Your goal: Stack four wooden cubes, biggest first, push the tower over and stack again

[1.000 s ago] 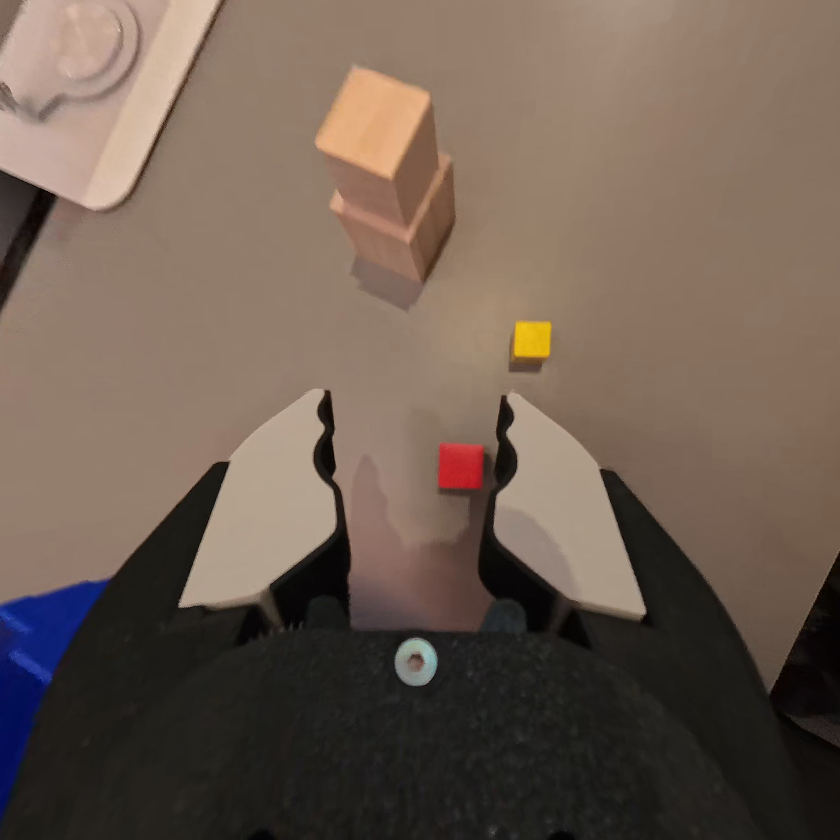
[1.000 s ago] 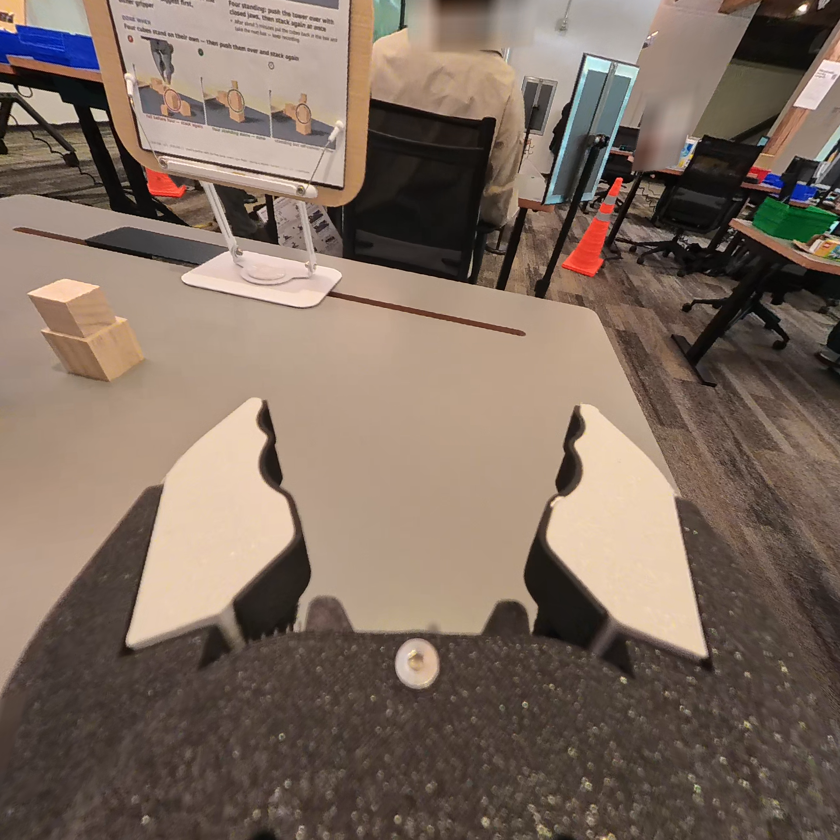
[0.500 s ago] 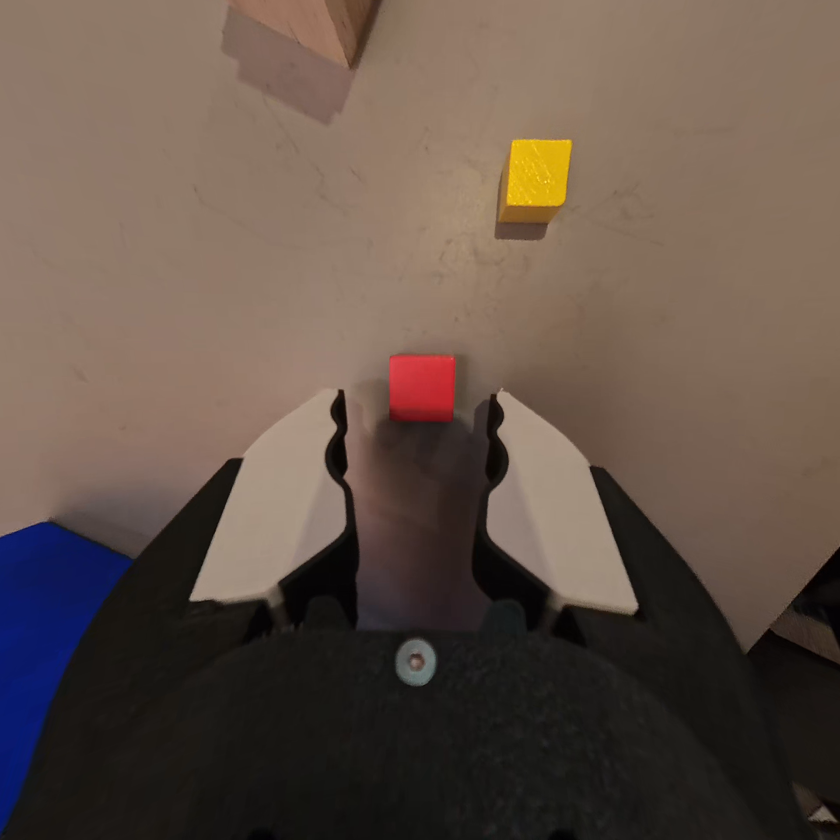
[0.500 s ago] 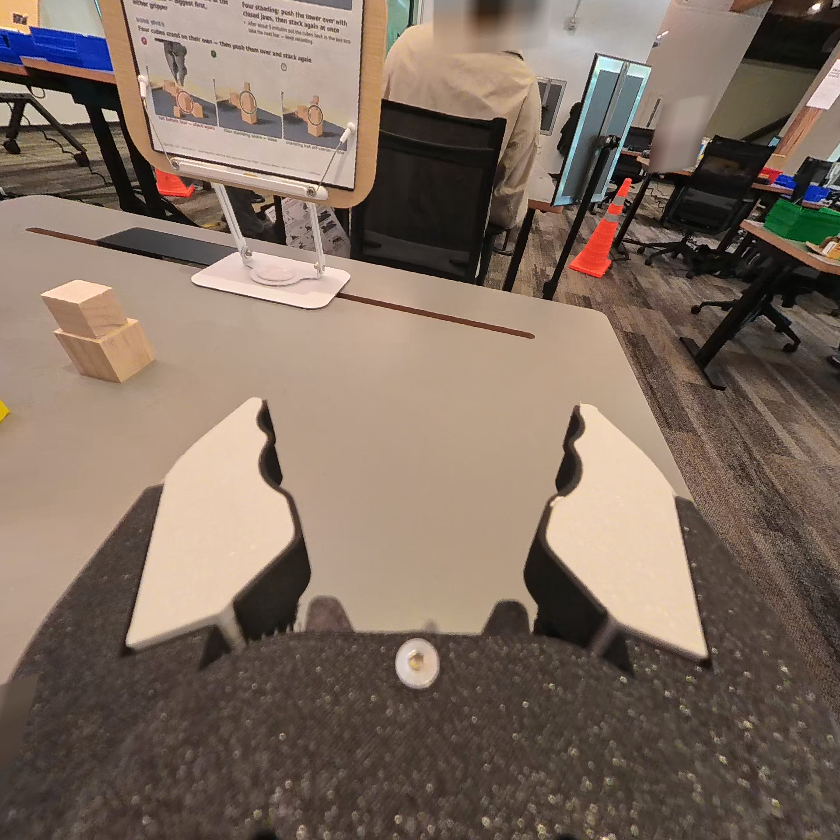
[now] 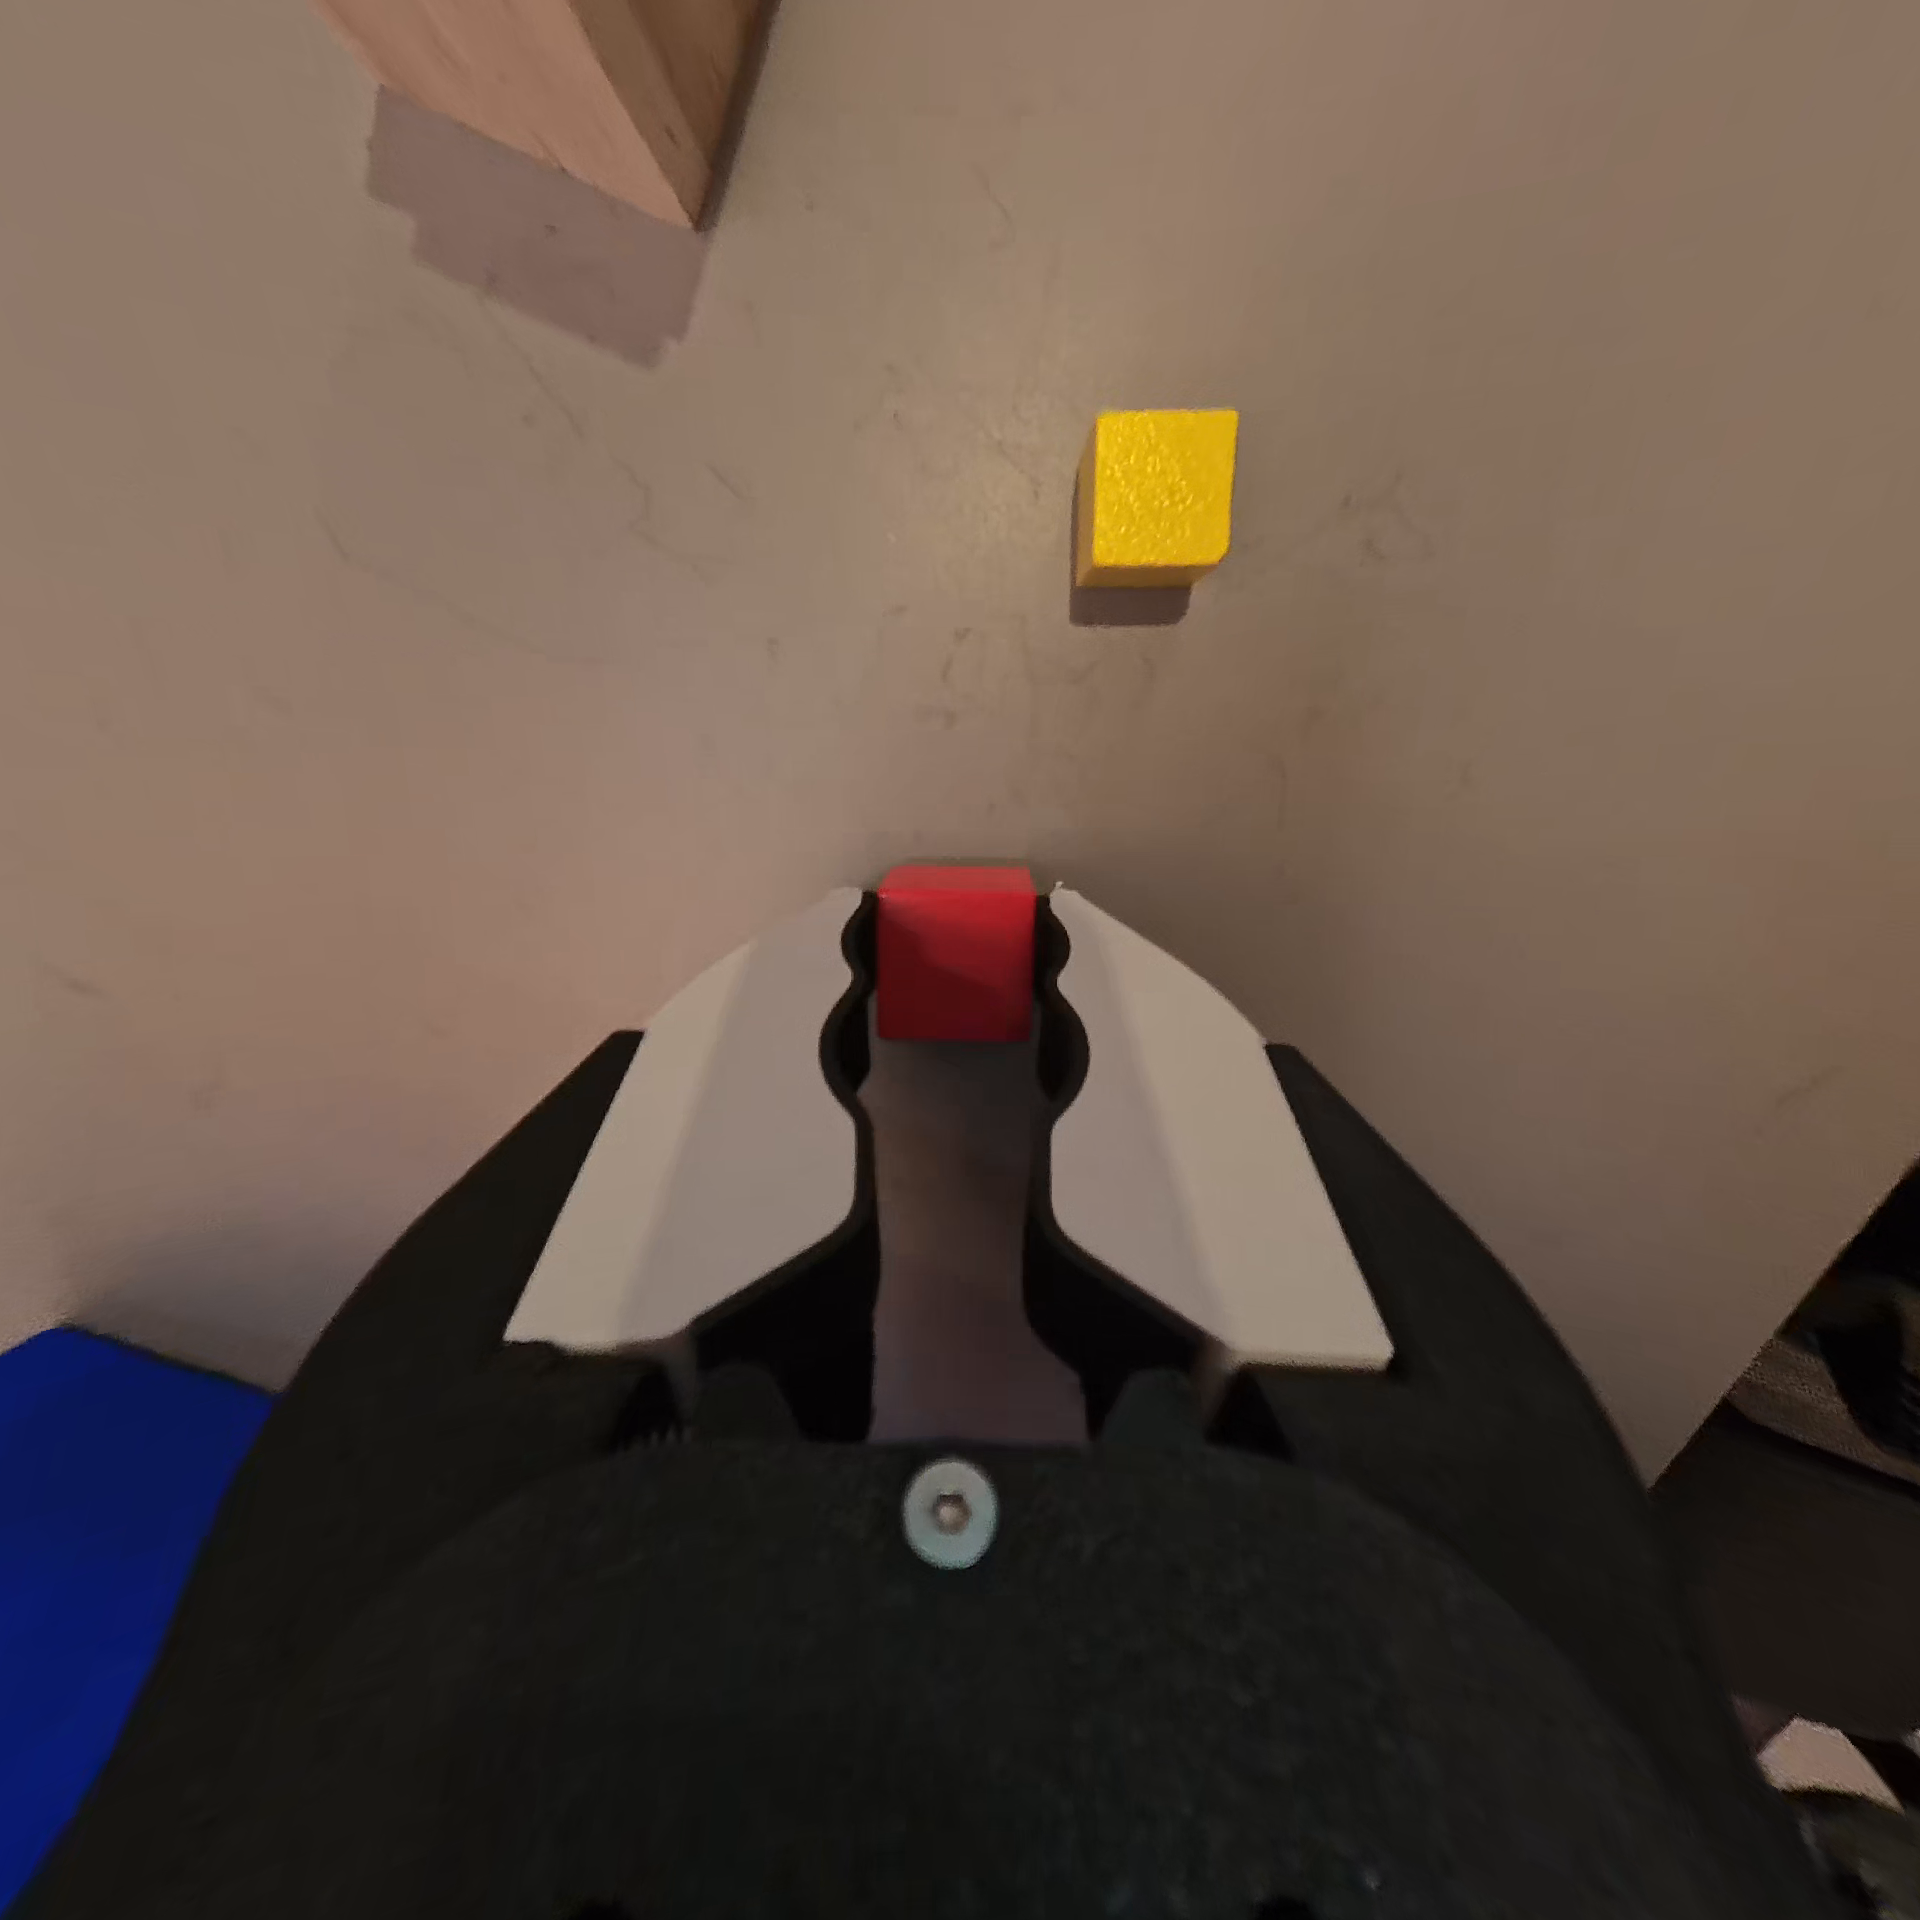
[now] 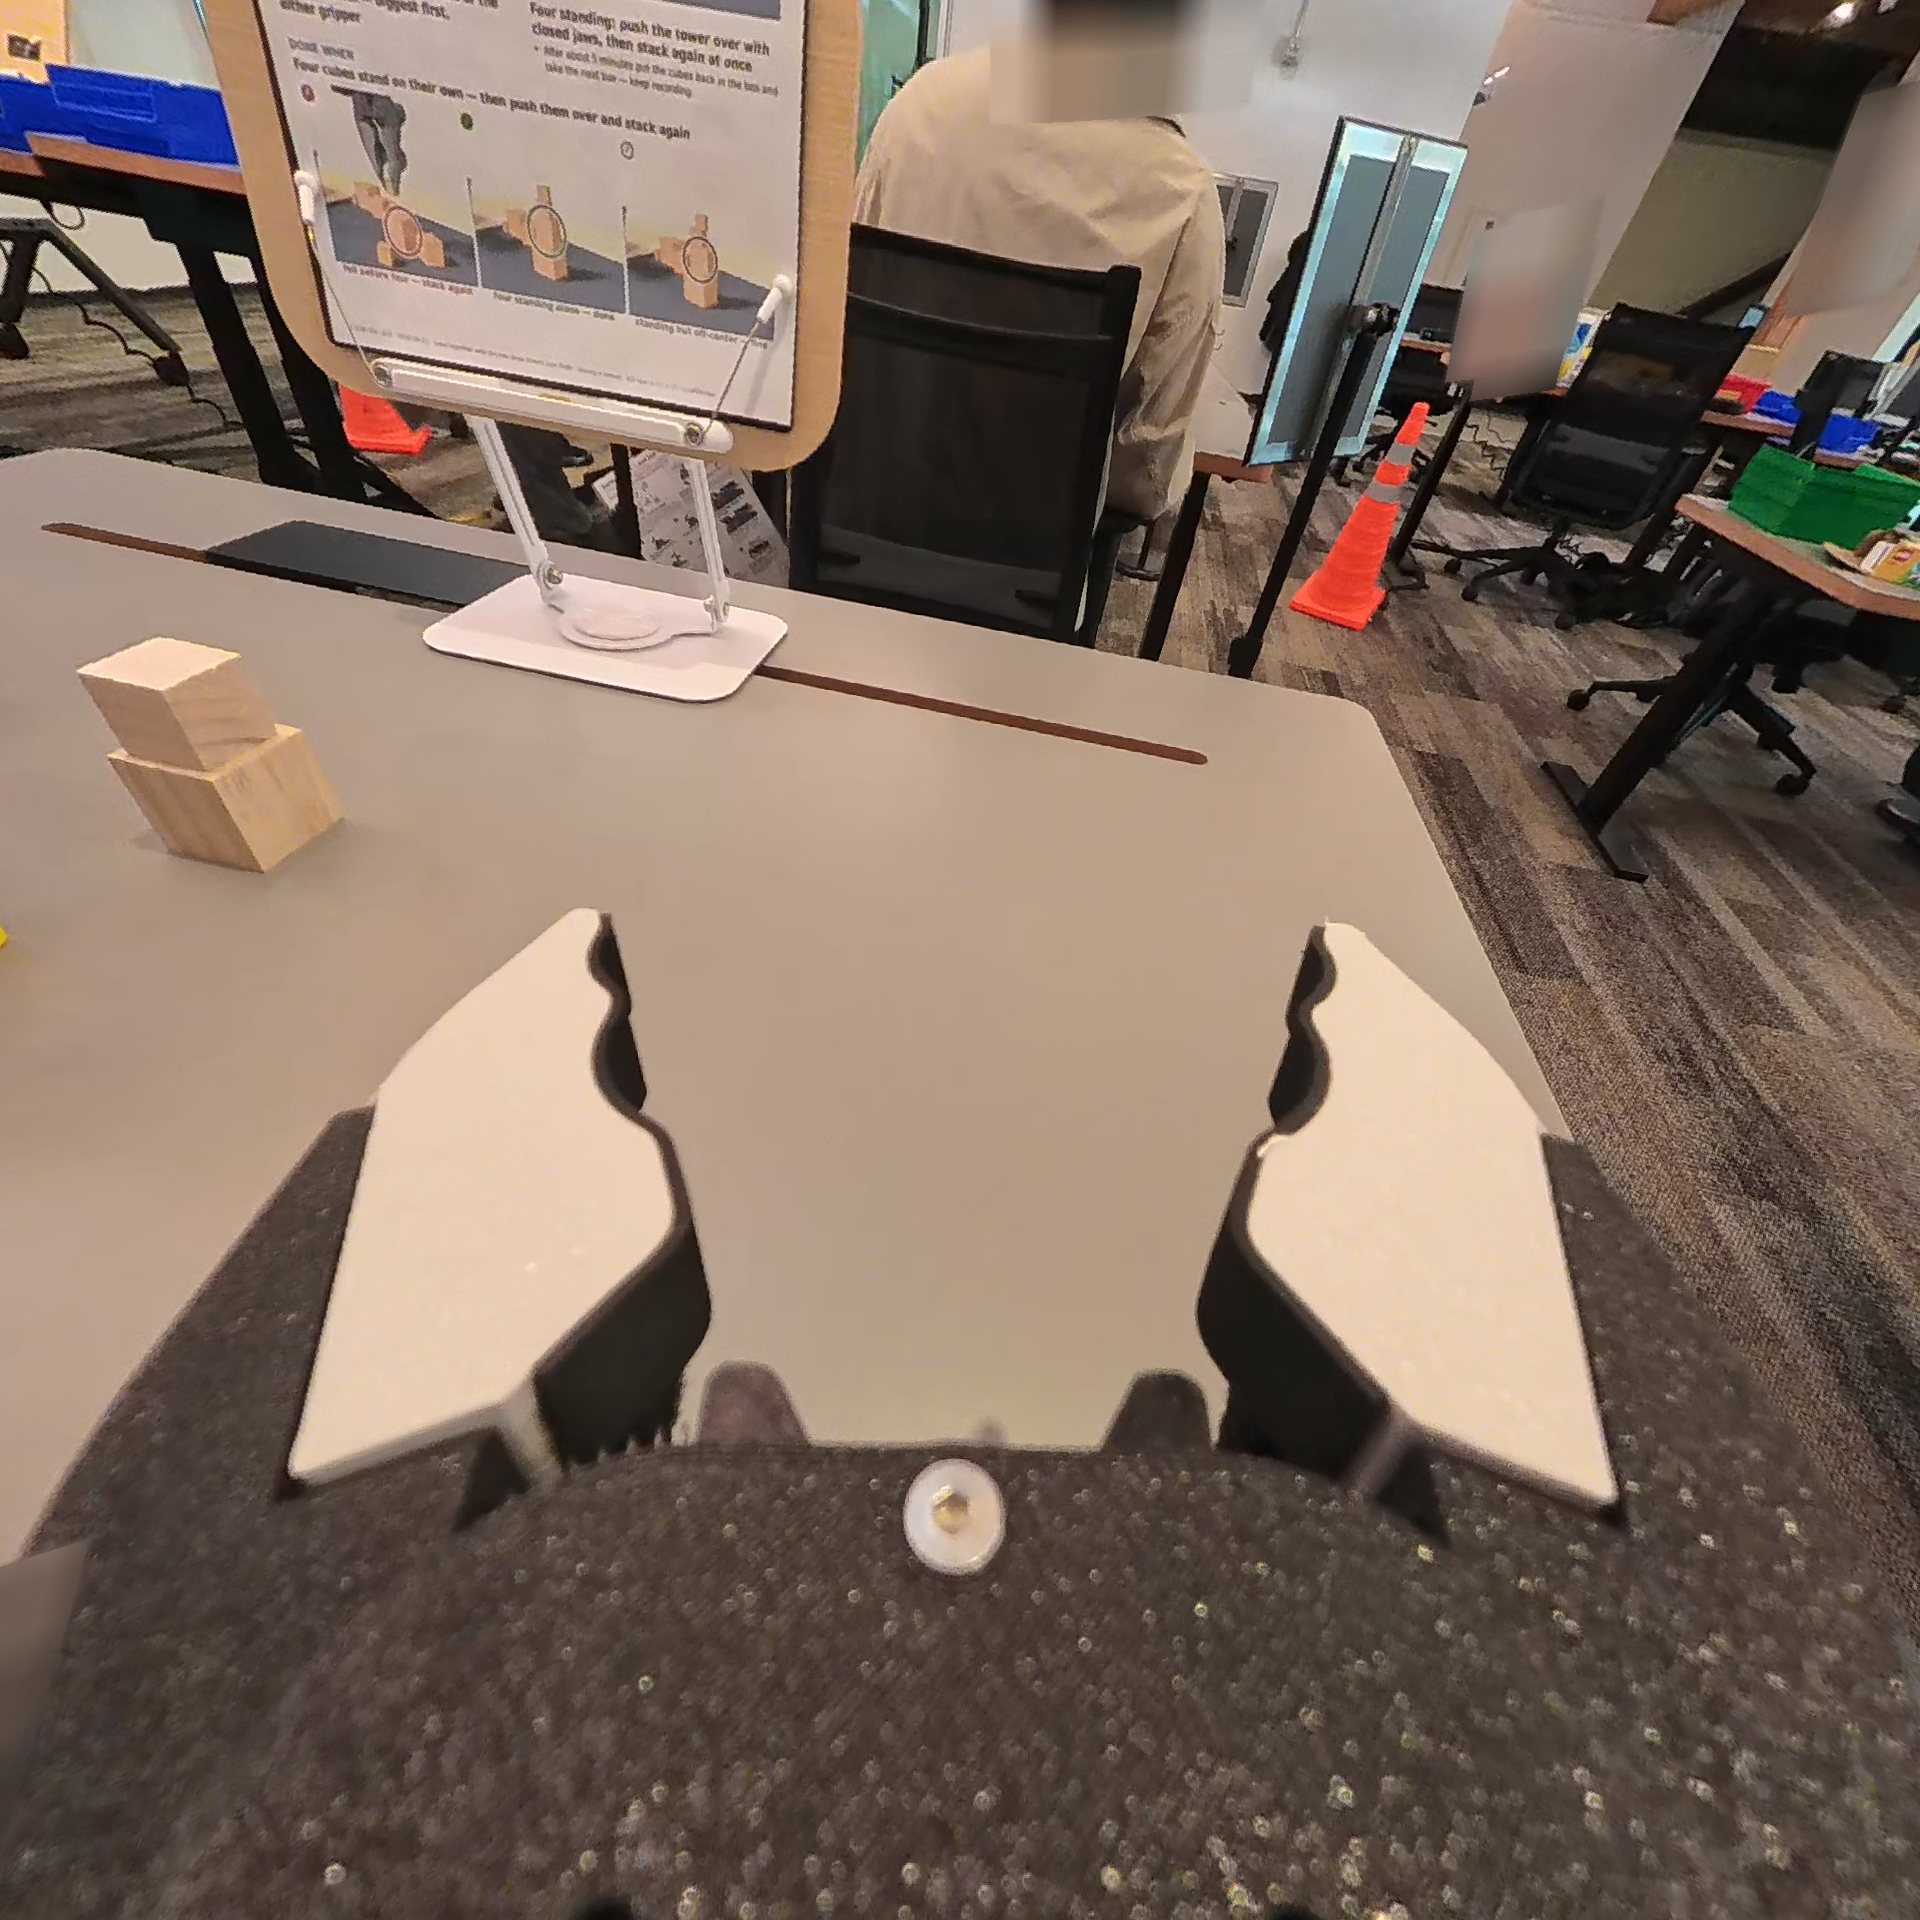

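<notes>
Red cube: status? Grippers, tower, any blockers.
Left gripper shut on red cube, at table level. Right gripper open, empty. Two plain wooden cubes stacked; yellow cube loose on table. No blockers seen.

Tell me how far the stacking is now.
Done: two plain wooden cubes stacked, the smaller on top. In hand: the left hand-held gripper is closed on the small red cube. Left: the small yellow cube lies on the grey table, then the push-over and restack.

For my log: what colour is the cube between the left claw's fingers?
Red; the left wrist view shows it best.
</notes>
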Demonstrator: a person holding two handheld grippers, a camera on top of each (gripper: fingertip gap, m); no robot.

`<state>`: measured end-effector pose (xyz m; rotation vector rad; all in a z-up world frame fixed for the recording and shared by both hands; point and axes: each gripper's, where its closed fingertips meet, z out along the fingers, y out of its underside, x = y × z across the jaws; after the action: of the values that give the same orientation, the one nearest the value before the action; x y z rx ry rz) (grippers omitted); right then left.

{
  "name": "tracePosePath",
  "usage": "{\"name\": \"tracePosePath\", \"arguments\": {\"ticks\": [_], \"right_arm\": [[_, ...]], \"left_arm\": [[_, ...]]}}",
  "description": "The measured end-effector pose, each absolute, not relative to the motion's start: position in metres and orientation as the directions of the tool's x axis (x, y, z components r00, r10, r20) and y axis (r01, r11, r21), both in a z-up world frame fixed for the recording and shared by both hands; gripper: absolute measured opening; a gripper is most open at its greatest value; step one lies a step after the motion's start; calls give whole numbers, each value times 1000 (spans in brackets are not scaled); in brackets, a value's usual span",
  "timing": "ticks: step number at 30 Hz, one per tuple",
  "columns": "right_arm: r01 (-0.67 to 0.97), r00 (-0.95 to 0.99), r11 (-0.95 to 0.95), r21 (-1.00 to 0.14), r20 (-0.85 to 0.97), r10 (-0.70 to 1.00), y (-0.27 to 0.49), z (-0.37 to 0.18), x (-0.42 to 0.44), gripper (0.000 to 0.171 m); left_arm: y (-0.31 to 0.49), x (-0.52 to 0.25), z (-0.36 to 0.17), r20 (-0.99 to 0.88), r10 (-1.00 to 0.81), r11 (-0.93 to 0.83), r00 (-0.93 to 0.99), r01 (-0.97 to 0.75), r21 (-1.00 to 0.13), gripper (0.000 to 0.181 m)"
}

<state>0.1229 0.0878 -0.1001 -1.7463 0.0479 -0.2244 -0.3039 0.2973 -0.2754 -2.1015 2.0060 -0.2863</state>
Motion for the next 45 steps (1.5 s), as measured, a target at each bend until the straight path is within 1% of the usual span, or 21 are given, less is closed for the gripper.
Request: {"name": "tracePosePath", "arguments": {"ticks": [1, 6, 9, 14, 18, 24, 31, 45], "right_arm": [[92, 980, -188, -978, 122, -158, 87, -101, 123, 119], [87, 980, -188, -978, 118, -159, 85, -102, 125, 119], [85, 981, -187, -979, 115, -156, 85, -103, 124, 118], [81, 981, -187, -979, 112, -160, 82, -103, 125, 118], [78, 979, -193, -978, 111, -171, 77, -105, 129, 118], [79, 976, -196, -977, 116, -186, 72, -103, 135, 118], [79, 975, -202, -976, 117, -187, 73, -104, 137, 118], [83, 975, -208, -975, 122, -183, 77, -104, 136, 118]], "left_arm": [[298, -302, -270, -13, -999, -39, 44, -954, -298, 28], [323, -283, -216, -83, -996, 9, 22, -937, -349, 28], [336, -259, -180, -97, -995, 73, -40, -926, -370, 28], [344, -215, -151, -87, -980, 198, -179, -916, -349, 28], [347, -188, -151, -47, -972, 234, -232, -910, -344, 28], [348, -167, -168, -37, -964, 259, -262, -908, -328, 28], [354, -166, -183, -41, -964, 263, -263, -917, -301, 28], [353, -164, -192, -25, -961, 268, -275, -909, -319, 28]]}}
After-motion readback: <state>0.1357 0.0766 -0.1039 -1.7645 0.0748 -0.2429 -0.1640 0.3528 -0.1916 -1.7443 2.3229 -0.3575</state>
